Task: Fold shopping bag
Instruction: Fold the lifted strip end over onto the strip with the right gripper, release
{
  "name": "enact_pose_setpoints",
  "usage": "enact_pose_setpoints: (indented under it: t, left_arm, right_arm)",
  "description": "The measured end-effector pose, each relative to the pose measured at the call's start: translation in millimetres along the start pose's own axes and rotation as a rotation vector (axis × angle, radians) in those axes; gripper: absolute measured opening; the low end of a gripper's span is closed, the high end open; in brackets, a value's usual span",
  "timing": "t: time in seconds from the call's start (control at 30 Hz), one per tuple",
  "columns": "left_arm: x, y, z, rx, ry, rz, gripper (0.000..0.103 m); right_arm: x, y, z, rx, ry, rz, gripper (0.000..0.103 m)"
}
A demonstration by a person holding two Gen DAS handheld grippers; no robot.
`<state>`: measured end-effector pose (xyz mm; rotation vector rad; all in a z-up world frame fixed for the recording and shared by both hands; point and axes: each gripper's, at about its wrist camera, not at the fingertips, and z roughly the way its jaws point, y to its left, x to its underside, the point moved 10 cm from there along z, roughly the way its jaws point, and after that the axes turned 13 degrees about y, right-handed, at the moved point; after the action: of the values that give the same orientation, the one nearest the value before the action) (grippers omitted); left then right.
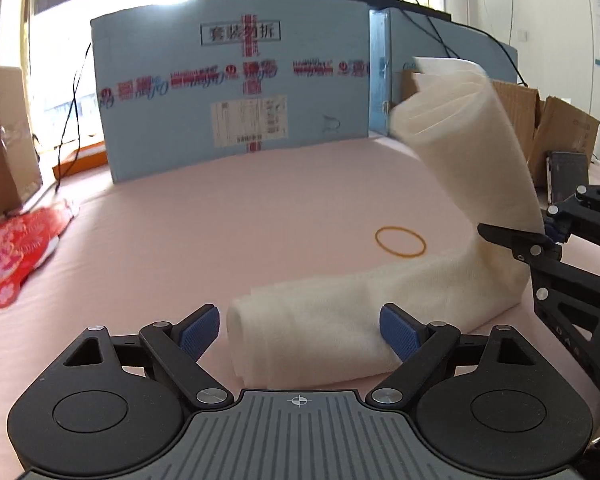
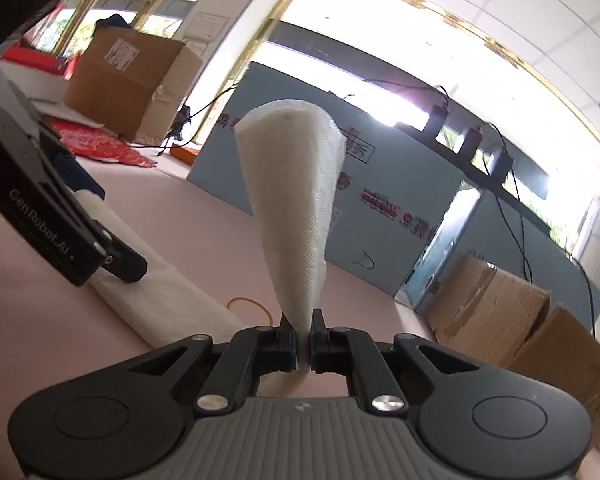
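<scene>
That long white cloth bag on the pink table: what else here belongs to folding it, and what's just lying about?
Job:
- white fabric shopping bag
- right gripper, clamped on it
- left gripper, open
- perhaps the yellow rubber band

Lying about:
- blue cardboard box
- red patterned cloth
- brown cartons

You see strong daylight pouring in from the windows point(image 1: 148, 4) at the back, so bright that the glass is just white glare. The big blue board point(image 1: 236, 92) in front of them looks a bit dark because the light is behind it. The pink table point(image 1: 220, 220) is lit softly, with faint shadows. The raised end of the white bag point(image 1: 460, 120) is blurry. Straight lines bend near the edges, and the corners go black.
</scene>
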<state>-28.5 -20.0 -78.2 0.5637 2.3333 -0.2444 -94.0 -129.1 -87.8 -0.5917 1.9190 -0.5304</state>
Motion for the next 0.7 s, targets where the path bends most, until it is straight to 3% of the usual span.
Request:
enact_pose_setpoints:
  t: [0.17, 0.3, 0.43, 0.6, 0.67, 0.7]
  left_arm:
    - [-2.1, 4.0, -2.8, 0.029, 0.002, -0.020, 0.089]
    - [-4.0, 7.7, -8.7, 0.039, -0.025, -0.033, 0.090]
    - [-12.0, 21.6, -38.2, -0.009, -0.126, -0.042, 0.090]
    - [-36.5, 10.3, -88.0, 0.045, -0.323, -0.032, 0.091]
    - [-45.6, -4.0, -84.3, 0.057, -0.325, 0.008, 0.091]
    - [-47.3, -10.2, -71.7, 0.043, -0.285, 0.043, 0.091]
  right_arm:
    - [-8.4, 39.6, -7.5, -0.048, -0.037, -0.167, 0.008]
    - [-7.4, 53.5, -3.8, -0.048, -0.010, -0.237, 0.008]
    - [-9.5, 55.1, 1.6, -0.032, 0.023, -0.216, 0.009]
    - [-10.5, 61.2, 5.5, 0.004, 0.042, -0.231, 0.010]
    - [-10.5, 64.1, 5.6, 0.009, 0.045, -0.243, 0.010]
    - [-10.4, 64.8, 6.1, 0.009, 0.047, -0.243, 0.010]
